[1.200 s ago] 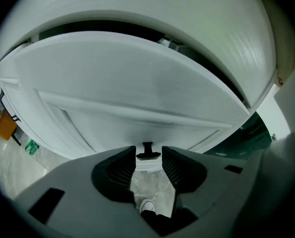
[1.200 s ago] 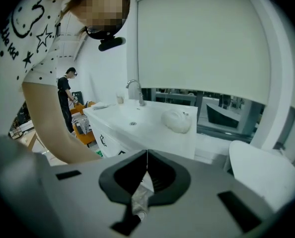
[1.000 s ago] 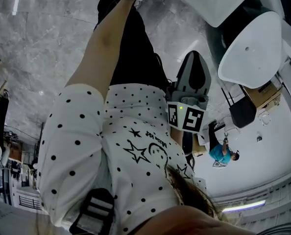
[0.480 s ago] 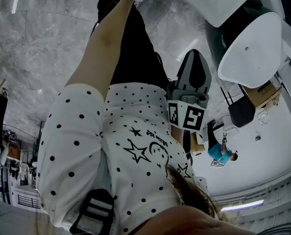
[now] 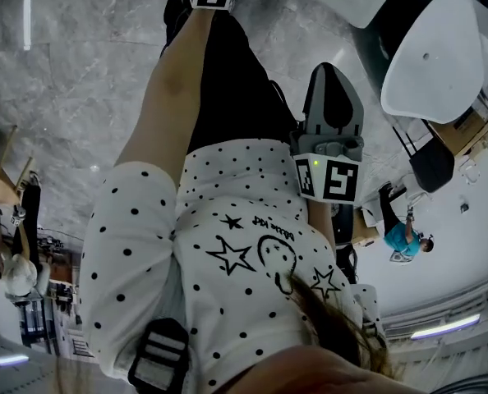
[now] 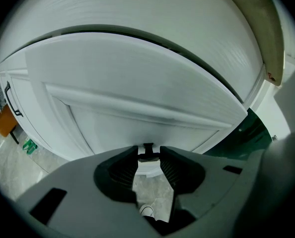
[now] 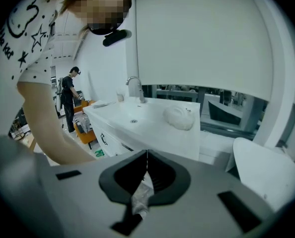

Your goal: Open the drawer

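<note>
Drawer [image 6: 137, 83], white panelled front, small dark handle [image 6: 148, 147] gripped in left tongs [image 6: 148, 156]

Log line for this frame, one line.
left gripper: shut on handle | drawer front: white, dark gap along its top edge | right gripper: shut, empty, away from drawer front

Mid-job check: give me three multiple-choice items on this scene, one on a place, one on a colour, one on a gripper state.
1. The drawer handle is: A between the jaws of the left gripper; B on the floor; C in the sink.
2. The drawer front is: A white; B red; C black.
3. The jaws of the right gripper are: A wide apart; B together, empty; C on a cloth.
Answers: 1 A, its view shows them closed on it. 2 A, plain white panel. 3 B, tips meet, nothing between.
</note>
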`<act>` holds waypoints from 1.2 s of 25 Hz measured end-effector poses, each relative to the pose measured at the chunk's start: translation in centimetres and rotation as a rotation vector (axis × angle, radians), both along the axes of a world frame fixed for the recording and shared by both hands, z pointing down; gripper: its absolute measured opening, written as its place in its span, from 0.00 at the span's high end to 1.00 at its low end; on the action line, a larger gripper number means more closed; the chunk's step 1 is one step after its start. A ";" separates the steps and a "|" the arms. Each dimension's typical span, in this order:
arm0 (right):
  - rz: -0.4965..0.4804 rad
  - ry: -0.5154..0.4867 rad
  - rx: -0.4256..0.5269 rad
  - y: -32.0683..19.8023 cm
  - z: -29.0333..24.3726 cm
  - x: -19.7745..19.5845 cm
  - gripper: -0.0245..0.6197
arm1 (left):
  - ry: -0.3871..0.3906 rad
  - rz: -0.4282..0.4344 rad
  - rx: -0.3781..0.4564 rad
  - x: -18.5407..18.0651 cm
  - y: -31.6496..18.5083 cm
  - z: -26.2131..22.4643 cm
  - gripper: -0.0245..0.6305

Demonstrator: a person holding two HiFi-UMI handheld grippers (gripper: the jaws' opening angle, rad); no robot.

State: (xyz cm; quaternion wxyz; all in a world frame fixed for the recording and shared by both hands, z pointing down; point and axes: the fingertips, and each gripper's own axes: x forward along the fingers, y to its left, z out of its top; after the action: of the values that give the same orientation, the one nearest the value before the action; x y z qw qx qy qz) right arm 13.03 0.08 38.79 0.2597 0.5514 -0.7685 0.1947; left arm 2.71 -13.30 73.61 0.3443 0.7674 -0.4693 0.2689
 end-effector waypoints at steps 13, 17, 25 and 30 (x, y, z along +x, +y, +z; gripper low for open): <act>0.077 0.011 0.002 -0.4 0.4 1.8 0.94 | 0.006 -0.013 -0.039 0.7 0.9 -0.2 0.75; 0.101 0.007 -0.003 -0.2 0.6 1.9 0.94 | 0.005 -0.016 -0.044 0.4 1.0 0.2 0.75; 0.092 0.003 -0.002 -0.4 0.6 1.6 0.94 | 0.003 -0.014 -0.046 0.5 0.9 0.0 0.75; 0.084 0.001 -0.003 -0.3 0.7 1.5 0.94 | 0.000 -0.011 -0.044 0.5 1.4 0.0 0.75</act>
State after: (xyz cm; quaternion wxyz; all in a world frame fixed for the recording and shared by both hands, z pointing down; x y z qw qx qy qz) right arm 14.55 -0.23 39.49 0.2527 0.5828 -0.7443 0.2060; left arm 3.20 -11.90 73.61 0.3628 0.7571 -0.4672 0.2773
